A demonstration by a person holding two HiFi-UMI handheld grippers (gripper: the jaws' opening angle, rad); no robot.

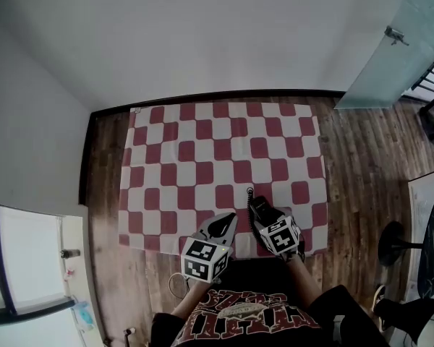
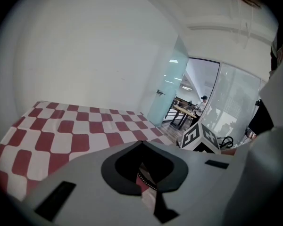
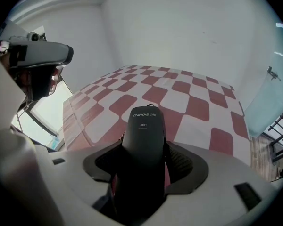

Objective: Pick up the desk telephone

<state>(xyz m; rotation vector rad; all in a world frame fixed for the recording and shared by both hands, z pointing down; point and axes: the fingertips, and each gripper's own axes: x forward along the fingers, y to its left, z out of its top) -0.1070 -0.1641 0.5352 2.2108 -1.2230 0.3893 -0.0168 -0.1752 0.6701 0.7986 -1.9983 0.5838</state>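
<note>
A black telephone handset (image 3: pixel 144 140) with white print on its back sits lengthwise between the jaws of my right gripper (image 3: pixel 144 168). A strip of cloth shows between the handset and the right pad (image 3: pixel 185 164), so the jaws stand open around it. In the head view the handset (image 1: pixel 258 208) lies at the front edge of the red-and-white checked tablecloth (image 1: pixel 202 157), with its cord end (image 1: pixel 249 191) pointing away. My left gripper (image 1: pixel 222 227) hovers just to its left, tips together, nothing in it (image 2: pixel 141 147). No telephone base shows.
The clothed table stands against a white wall. A glass door (image 1: pixel 401 49) and a black stand base (image 1: pixel 393 241) are at the right on the wooden floor (image 1: pixel 362 165). A white cabinet (image 1: pixel 36 266) is at the left. The right gripper's marker cube (image 2: pixel 200 138) shows beside my left gripper.
</note>
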